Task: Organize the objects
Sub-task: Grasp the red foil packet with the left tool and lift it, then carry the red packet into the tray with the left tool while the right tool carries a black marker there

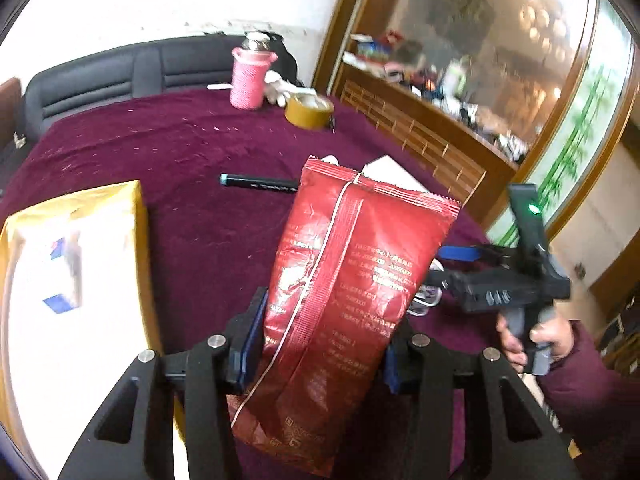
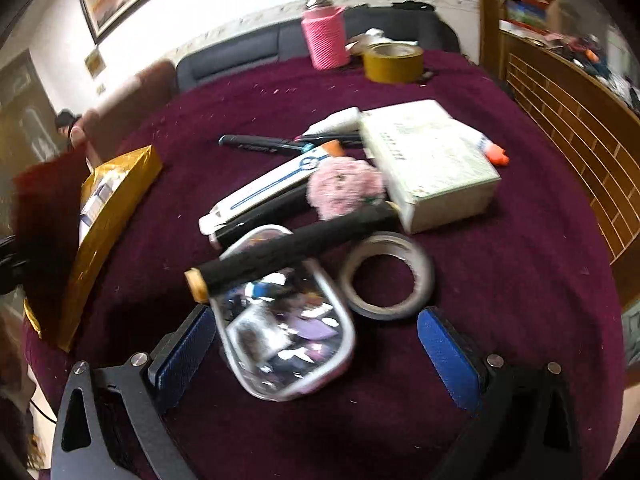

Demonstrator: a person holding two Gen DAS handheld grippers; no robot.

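Note:
My left gripper [image 1: 320,344] is shut on a red foil snack bag [image 1: 352,280] and holds it upright above the maroon table [image 1: 180,152]. A gold open box [image 1: 72,280] lies to its left and also shows in the right wrist view [image 2: 108,216]. My right gripper [image 2: 316,356] is open over a clear pouch of small items [image 2: 284,320]. Ahead of it lie a black rod [image 2: 292,248], a tape ring [image 2: 386,276], a pink pompom [image 2: 344,188], a white box [image 2: 432,160], a white tube [image 2: 264,192] and a black pen [image 2: 256,144].
A pink bottle [image 2: 324,36] and a brown tape roll [image 2: 394,62] stand at the table's far edge, with a dark sofa [image 1: 100,76] behind. A wooden cabinet [image 1: 420,128] runs along the right. The right gripper's body [image 1: 516,280] is seen in the left wrist view.

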